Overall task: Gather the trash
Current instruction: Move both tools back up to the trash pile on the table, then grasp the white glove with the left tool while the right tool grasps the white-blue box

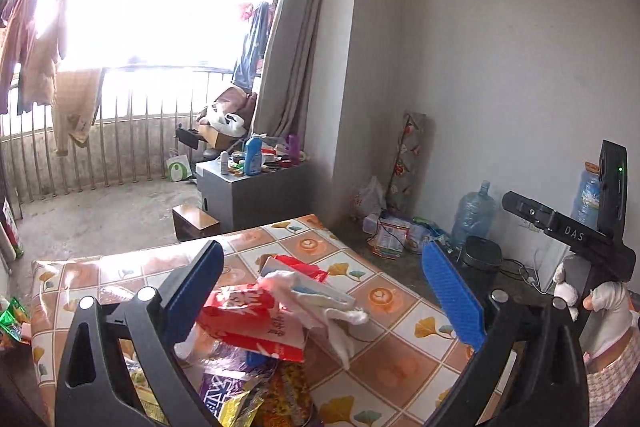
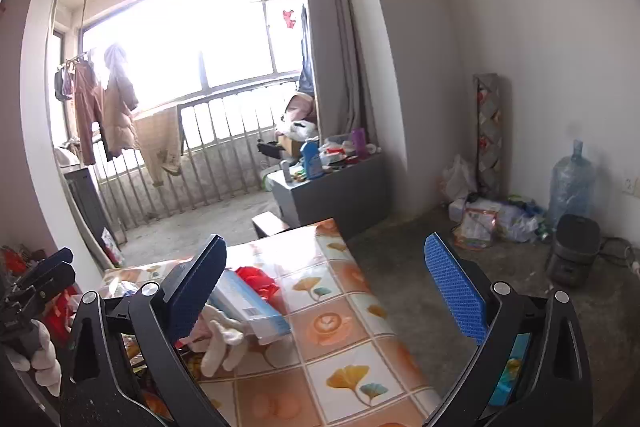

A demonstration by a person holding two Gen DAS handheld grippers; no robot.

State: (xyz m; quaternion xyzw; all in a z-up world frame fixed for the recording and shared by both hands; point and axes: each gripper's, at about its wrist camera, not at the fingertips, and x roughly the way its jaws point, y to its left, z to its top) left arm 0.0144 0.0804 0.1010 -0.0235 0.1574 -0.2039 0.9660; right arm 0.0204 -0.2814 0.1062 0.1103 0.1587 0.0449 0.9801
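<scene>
Lower frame: the left gripper [image 1: 324, 291] hangs with jaws wide and empty over heaped wrappers [image 1: 256, 331] on the table [image 1: 400, 323], probably just dropped there for gathering. The right gripper [image 2: 324, 291] gapes empty too.

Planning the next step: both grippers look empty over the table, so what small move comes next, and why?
Probably lower the left gripper onto the red packet and close. Both grippers stand open and hold nothing, and the packet lies loose atop the pile on the table, right between the left fingers. The right gripper points mostly past the table's edge.
</scene>
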